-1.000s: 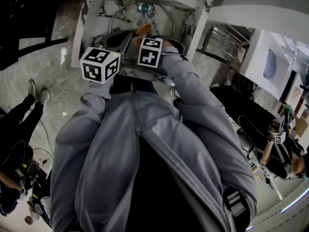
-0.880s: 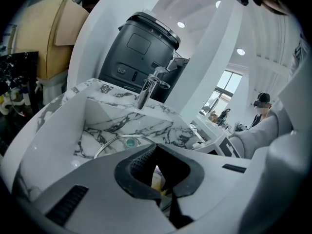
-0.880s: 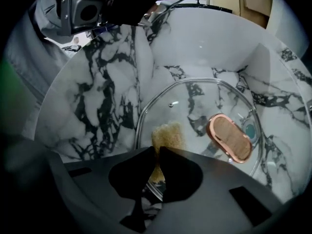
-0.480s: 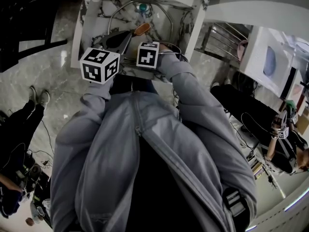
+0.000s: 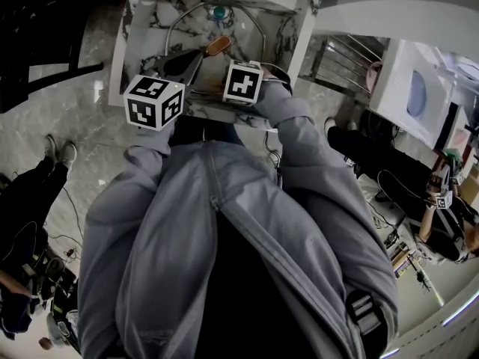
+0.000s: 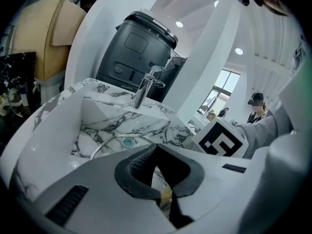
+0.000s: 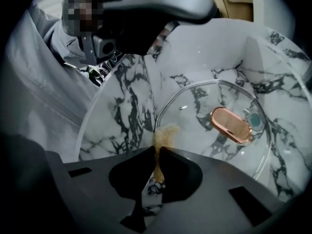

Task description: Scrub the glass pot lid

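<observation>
Where the grey jacket (image 5: pixel 224 238) sleeves reach forward from the body, both grippers hang over a marble sink (image 5: pixel 305 17).

Left gripper (image 6: pixel 164 200): jaws drawn right together, the dark pads pinching a thin bit of metal edge at their tips. This looks like the near rim of the glass lid (image 7: pixel 204 99), whose curved rim runs off behind the left jaw.

Right gripper (image 7: pixel 157 152): tilted steeply down, jaws nearly together and clamped on a thin tan scrub pad (image 7: pixel 165 136). The pad's frayed free end sticks out past the tips and sits right at the lid's rim on the side nearest this gripper. Its marker cube (image 6: pixel 222 143) shows just beside the left gripper's right jaw.

The lid lies in the sink basin and fills most of it. A copper handle (image 7: pixel 229 125) sits at the lid's middle, clear of both grippers. A small vent hole (image 7: pixel 184 108) lies between the handle and the pad. A teal drain (image 7: pixel 254 121) shows through the glass just beyond the handle.

A chrome faucet (image 6: pixel 146 87) stands on the far edge of the sink. Behind it rises a dark grey appliance (image 6: pixel 134 48). Off to the left, well apart, a person in dark clothes (image 5: pixel 30 185) is on the pale tiled floor (image 5: pixel 97 170).
</observation>
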`<state>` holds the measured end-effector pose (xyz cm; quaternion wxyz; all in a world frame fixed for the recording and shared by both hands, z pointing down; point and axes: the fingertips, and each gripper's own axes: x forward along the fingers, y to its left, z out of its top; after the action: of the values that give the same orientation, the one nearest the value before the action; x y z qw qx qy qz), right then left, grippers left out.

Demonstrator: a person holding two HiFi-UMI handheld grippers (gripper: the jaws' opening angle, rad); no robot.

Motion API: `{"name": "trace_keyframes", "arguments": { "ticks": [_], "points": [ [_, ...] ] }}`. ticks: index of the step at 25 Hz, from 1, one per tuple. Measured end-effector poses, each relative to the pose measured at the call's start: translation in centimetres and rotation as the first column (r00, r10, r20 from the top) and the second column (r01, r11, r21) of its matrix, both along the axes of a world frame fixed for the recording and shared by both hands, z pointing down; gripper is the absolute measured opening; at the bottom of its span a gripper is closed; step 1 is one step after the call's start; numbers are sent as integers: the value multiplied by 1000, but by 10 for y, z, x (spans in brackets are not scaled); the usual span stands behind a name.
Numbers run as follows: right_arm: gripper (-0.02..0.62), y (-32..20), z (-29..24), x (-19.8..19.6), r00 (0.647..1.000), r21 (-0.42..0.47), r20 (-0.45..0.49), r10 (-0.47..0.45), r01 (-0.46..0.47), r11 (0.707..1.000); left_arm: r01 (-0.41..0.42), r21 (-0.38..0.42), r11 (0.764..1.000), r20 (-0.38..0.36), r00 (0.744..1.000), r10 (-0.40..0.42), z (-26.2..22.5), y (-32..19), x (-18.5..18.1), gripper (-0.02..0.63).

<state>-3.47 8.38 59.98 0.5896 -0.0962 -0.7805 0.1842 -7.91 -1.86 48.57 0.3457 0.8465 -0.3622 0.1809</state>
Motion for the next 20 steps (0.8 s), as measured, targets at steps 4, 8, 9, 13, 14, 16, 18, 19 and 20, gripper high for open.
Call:
{"name": "trace_keyframes", "arguments": {
  "ticks": [4, 8, 9, 13, 14, 16, 18, 19, 20],
  "points": [
    [49, -14, -16, 11, 1000, 55, 0, 26, -26, 998, -16, 5, 1000, -1, 1000, 16, 0, -3, 6, 14],
    [49, -29, -25, 21, 998, 101, 0, 62, -61, 993, -35, 5, 999, -4, 999, 35, 1, -8, 14, 14],
    [49, -34, -27, 23, 997, 112, 0, 72, -72, 991, -40, 5, 999, -5, 999, 40, 1, -10, 16, 14],
    [49, -60, -36, 37, 993, 178, -7, 119, -116, 977, -59, 6, 998, -5, 998, 59, 1, -18, 24, 14],
    [49, -69, -37, 41, 991, 198, -7, 135, -131, 972, -63, 6, 998, -5, 998, 63, 1, -20, 25, 14],
    [49, -89, -38, 48, 985, 233, -8, 172, -165, 958, -70, 5, 998, -6, 998, 70, 2, -25, 28, 14],
    [49, -109, -38, 56, 979, 267, -12, 203, -193, 944, -77, 4, 997, -7, 997, 78, 3, -30, 31, 14],
    [49, -119, -36, 59, 977, 288, -16, 213, -199, 937, -80, 3, 997, -8, 997, 80, 4, -33, 32, 14],
    [49, -130, -34, 62, 976, 311, -22, 218, -200, 929, -81, 2, 997, -9, 997, 81, 4, -37, 33, 14]
  ]
}}
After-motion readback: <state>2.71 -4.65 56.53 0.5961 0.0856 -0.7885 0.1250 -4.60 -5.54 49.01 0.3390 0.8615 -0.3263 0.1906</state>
